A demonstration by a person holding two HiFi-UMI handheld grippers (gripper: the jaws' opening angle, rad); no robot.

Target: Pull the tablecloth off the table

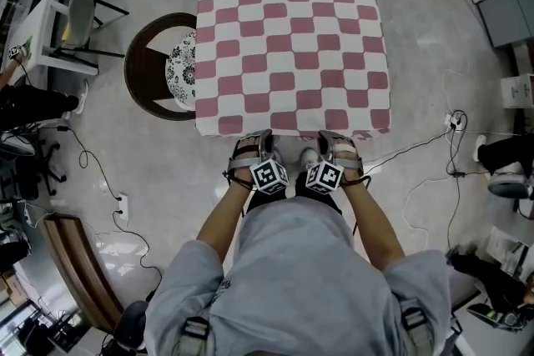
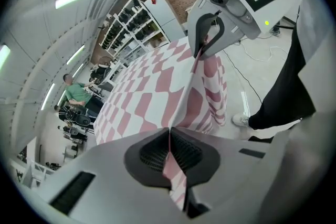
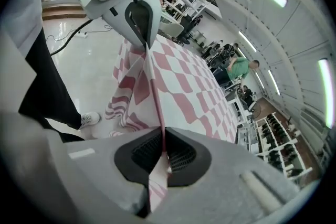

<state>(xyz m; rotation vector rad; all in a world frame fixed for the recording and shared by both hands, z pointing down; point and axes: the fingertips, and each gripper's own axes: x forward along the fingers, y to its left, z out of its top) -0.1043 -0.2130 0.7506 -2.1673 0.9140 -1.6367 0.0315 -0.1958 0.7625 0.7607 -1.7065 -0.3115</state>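
A pink-and-white checked tablecloth [image 1: 292,46] covers a square table in front of me. Its near hem hangs over the front edge. My left gripper [image 1: 264,139] is shut on that hem a little left of the middle, and my right gripper [image 1: 327,141] is shut on it just to the right. In the left gripper view the tablecloth [image 2: 152,92] is pinched in a fold between the dark pads [image 2: 152,153], with the right gripper [image 2: 207,42] holding the same edge beyond. The right gripper view mirrors this: the tablecloth [image 3: 184,86] runs into the pads [image 3: 181,157], and the left gripper [image 3: 143,23] grips further along.
A round brown stool with a patterned cushion [image 1: 163,67] stands at the table's left side. A white chair [image 1: 71,29] is further left. Cables and a power strip [image 1: 455,122] lie on the floor to the right. People sit at desks in the background [image 2: 76,94].
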